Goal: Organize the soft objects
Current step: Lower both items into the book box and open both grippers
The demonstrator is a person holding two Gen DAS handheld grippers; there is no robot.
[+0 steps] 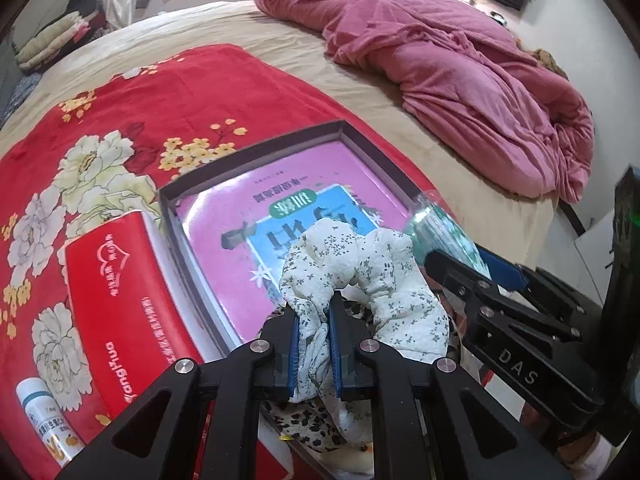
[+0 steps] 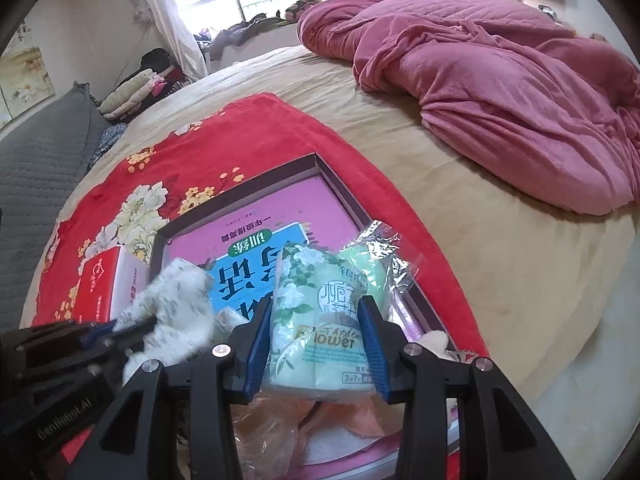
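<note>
While the left hand-held gripper (image 1: 314, 322) pinches the floral cloth (image 1: 360, 280), the right hand-held gripper (image 2: 316, 344), at its 3 o'clock, clasps the tissue pack (image 2: 316, 320) above the box (image 2: 240, 184).

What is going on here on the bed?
A person is sorting soft things with two handheld grippers over a shallow box that sits on a red flowered blanket. The left gripper is shut on a white flowered scrunchie. The right gripper grips a green tissue pack in clear wrapping. Both hang just above the box, which holds a pink and blue book. A red tissue box lies beside it, a pink quilt further back.
</note>
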